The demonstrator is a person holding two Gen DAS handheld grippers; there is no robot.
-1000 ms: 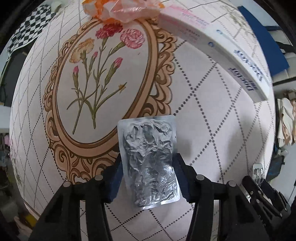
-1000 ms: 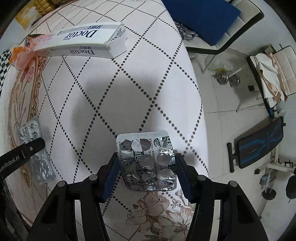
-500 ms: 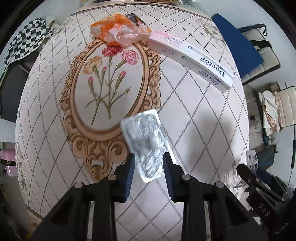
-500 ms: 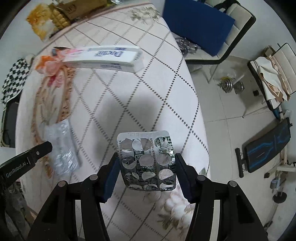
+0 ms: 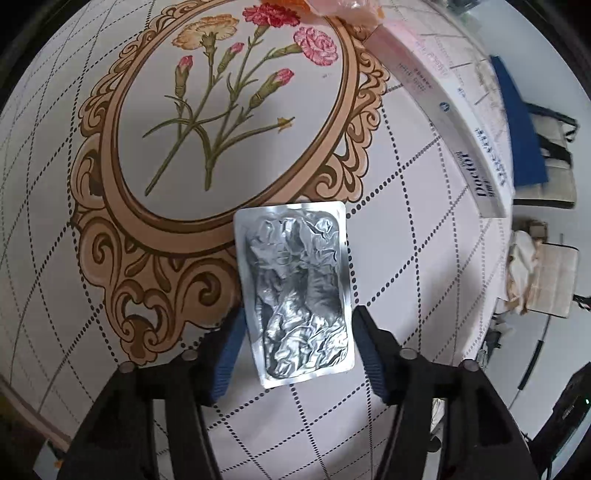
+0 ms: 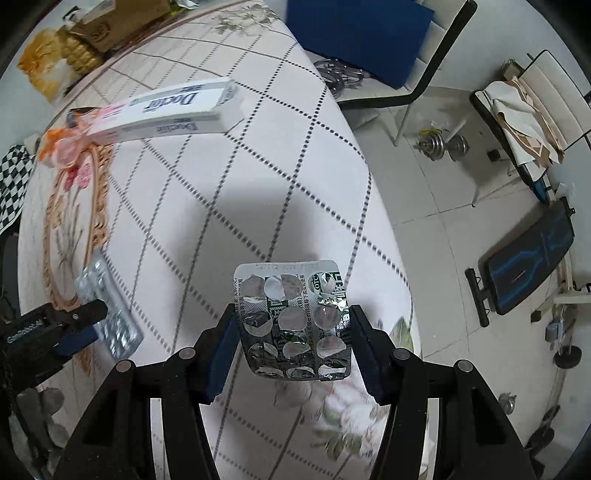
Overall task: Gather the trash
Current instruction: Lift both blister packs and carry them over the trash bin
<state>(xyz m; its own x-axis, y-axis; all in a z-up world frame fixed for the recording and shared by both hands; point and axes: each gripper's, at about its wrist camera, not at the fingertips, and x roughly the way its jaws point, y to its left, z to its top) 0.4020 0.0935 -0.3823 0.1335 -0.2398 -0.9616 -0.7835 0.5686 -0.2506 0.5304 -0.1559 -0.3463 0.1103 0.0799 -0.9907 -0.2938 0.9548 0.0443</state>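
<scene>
A crumpled silver foil pack lies on the flowered tablecloth, at the lower rim of the printed oval frame. My left gripper straddles its near half. The jaws are opening, with narrow gaps between the blue pads and the pack's edges. From the right wrist view the same foil pack and left gripper show at the far left. My right gripper is shut on an emptied blister pack, held above the table near its right edge.
A long white "Doctor" box lies across the far side of the table beside an orange plastic bag. Past the table edge stand a blue-seated chair, dumbbells on the tile floor, and a black bench.
The left jaws narrowed while the foil pack sat skewed ahead of them, then widened and now straddle it from close above. The right gripper rose a little with the blister pack.
</scene>
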